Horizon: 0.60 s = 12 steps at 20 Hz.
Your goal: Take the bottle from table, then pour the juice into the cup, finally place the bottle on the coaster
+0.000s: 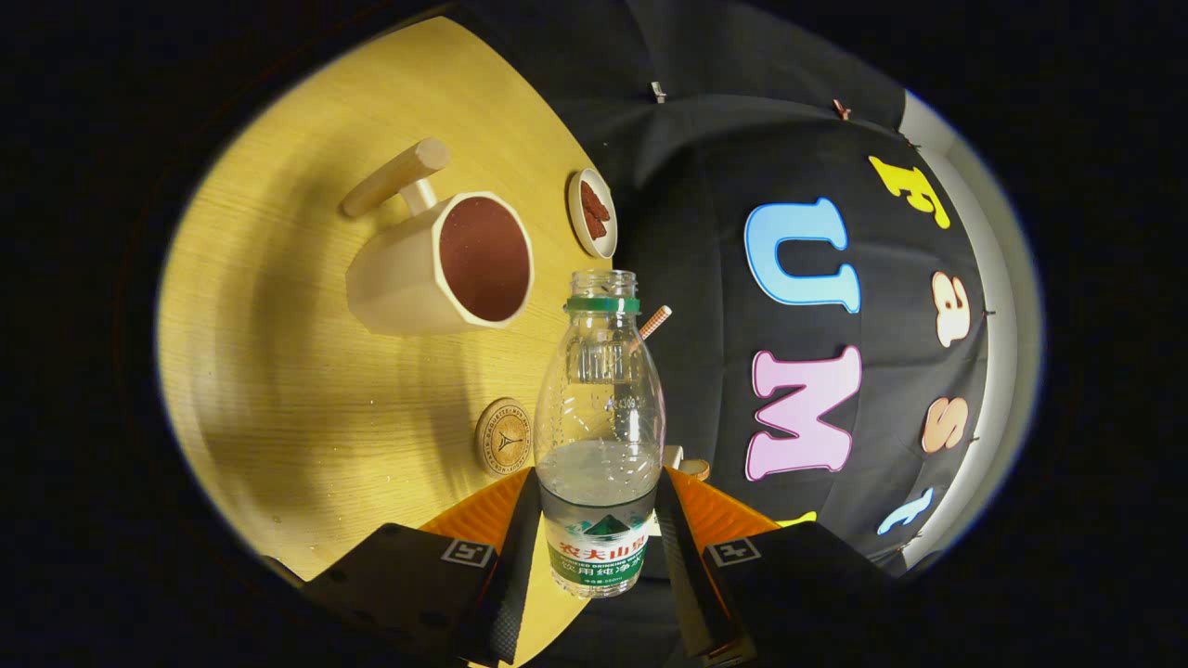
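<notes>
A clear plastic bottle (600, 399) with no cap and a green neck ring stands between my fingers. It is about one third full of clear liquid. My gripper (597, 482) is shut on it at the labelled lower part, one finger on each side. A beige faceted cup (418, 278) with a dark red inside and a stick-like handle sits on the wooden table (278, 390), beyond the fingers and to the left of the bottle's neck. The round wooden coaster (504, 437) lies on the table just past the left fingertip, beside the bottle.
A small white dish (592, 213) holding red pieces sits beyond the cup, near the table's edge by the booth wall. A striped stick (655, 321) pokes out behind the bottle's shoulder. Bare tabletop lies left of the coaster and the cup.
</notes>
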Available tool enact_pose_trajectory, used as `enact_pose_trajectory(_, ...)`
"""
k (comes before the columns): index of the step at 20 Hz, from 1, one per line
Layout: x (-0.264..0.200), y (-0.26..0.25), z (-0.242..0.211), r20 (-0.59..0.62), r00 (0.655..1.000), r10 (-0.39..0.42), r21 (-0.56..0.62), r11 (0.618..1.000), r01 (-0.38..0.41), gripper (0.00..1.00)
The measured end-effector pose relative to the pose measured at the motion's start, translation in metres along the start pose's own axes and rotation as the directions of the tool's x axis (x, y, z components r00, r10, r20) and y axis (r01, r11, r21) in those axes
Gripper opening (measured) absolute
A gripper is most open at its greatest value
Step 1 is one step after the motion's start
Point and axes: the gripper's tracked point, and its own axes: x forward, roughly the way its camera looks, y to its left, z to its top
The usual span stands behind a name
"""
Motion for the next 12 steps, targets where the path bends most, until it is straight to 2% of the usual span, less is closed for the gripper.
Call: enact_pose_trajectory(12,0.0043,-0.0055,-0.0010,0.004,1.000,0.005,-0.186,0.983,-0.004,0.68)
